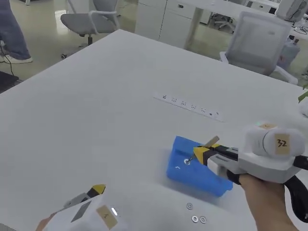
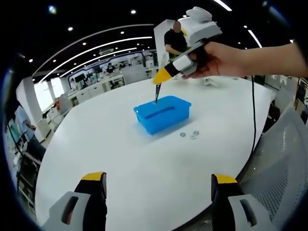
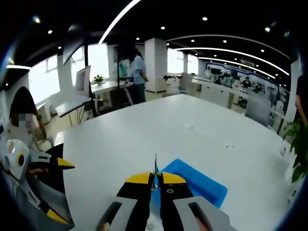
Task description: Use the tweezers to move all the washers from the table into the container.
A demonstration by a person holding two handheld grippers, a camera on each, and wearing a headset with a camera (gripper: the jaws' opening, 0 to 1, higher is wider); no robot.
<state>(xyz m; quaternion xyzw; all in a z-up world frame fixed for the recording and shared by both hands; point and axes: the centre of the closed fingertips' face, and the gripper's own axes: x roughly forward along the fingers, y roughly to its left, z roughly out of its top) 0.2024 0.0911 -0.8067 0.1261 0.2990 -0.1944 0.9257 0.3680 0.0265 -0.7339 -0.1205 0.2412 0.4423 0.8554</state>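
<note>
Head view: one blue container (image 1: 192, 175), one pair of tweezers (image 1: 191, 157) and three washers (image 1: 195, 219) loose on the white table (image 1: 120, 106). The right gripper (image 1: 199, 154) has its jaws pinched on the tweezers, whose tip points down into the container. A small ring (image 1: 186, 161) at that tip may be a fourth washer (too tiny to be sure). The three loose washers lie near those jaws, outside the container. The left gripper (image 1: 91, 192) is well apart from them.

Left gripper view: the left gripper (image 2: 159, 179) has its jaws spread wide, with nothing between them. Well ahead of them, the three washers (image 2: 192, 136) lie just beside the container (image 2: 162, 114). The right gripper (image 2: 163, 76) holds the tweezers (image 2: 157, 94) over the container.

Right gripper view: the right gripper (image 3: 155, 178) is clamped tight around the tweezers (image 3: 155, 166). The container (image 3: 195, 186) lies just beyond the fingertips.
</note>
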